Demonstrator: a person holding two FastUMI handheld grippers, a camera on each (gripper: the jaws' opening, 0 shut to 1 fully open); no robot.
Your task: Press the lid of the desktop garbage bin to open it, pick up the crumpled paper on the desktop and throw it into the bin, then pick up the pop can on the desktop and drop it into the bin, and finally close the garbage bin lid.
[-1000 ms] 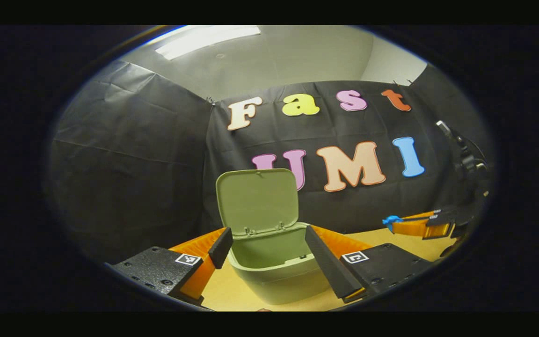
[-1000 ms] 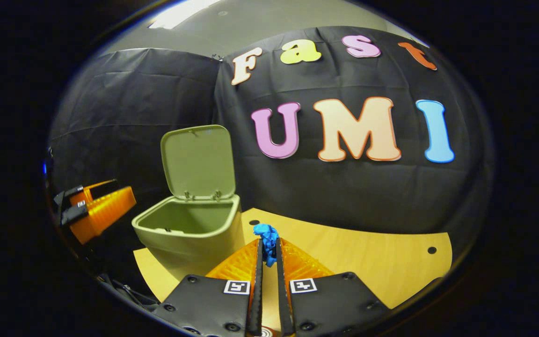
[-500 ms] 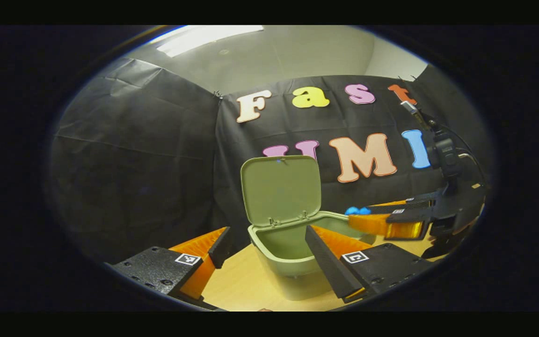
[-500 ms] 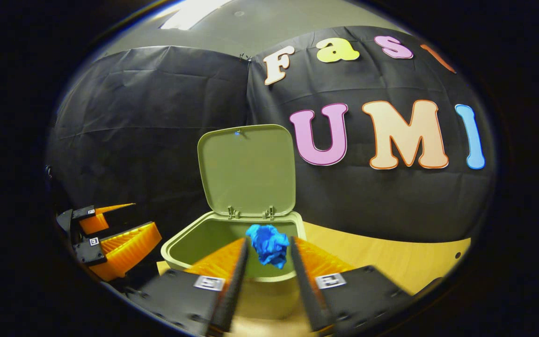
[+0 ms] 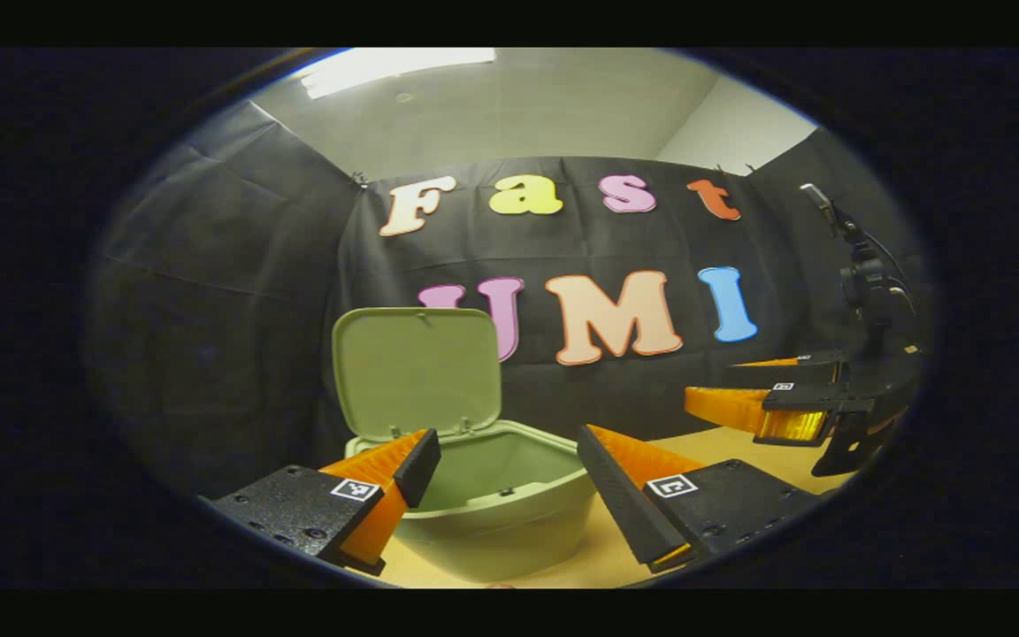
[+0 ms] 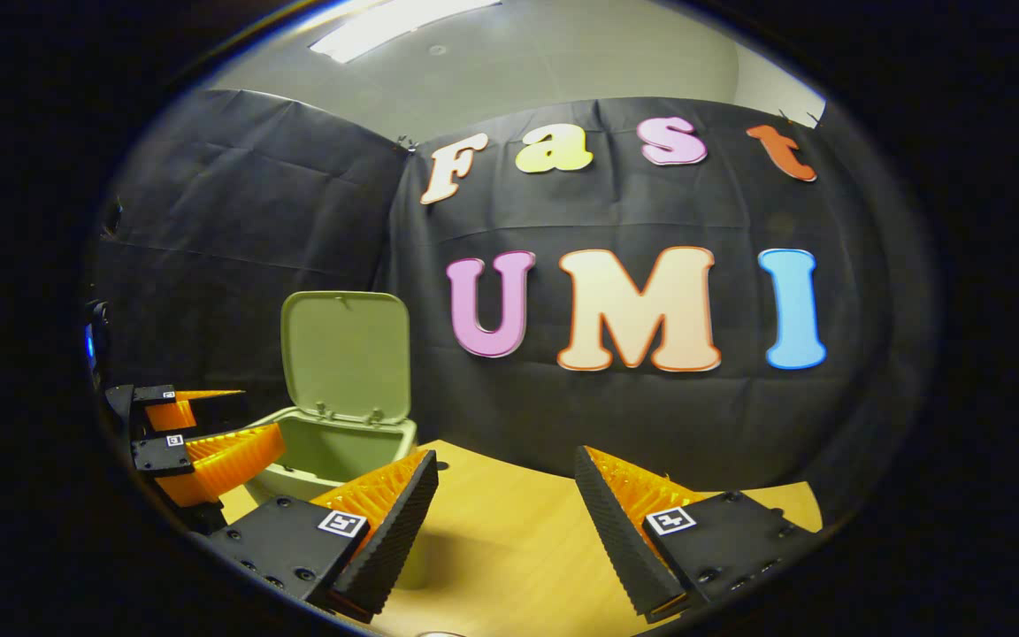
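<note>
A green desktop garbage bin (image 5: 496, 509) stands on a light wooden desk (image 6: 509, 548) with its lid (image 5: 418, 372) raised upright at the back, so the inside wall of the bin is visible. No paper can be made out inside the bin from these angles.

In the left gripper view, the bin sits directly ahead of the left gripper (image 5: 501, 464), between its two jaws and just beyond them. Those jaws are spread wide apart and hold nothing. The left-hand jaw overlaps the bin's near rim in the picture; whether it touches the rim cannot be told.

In the right gripper view, the bin (image 6: 333, 447) lies off to the left of the right gripper (image 6: 505, 487), beyond its left-hand jaw. The right gripper's jaws are also wide apart and empty, with bare desk between them.

Each view also catches the other tool farther off. The right gripper (image 5: 744, 402) appears to the right of the left jaws, above the desk and well clear of the bin. The left gripper (image 6: 222, 433) appears at the far left of the right jaws, just beside the bin's left side.
</note>
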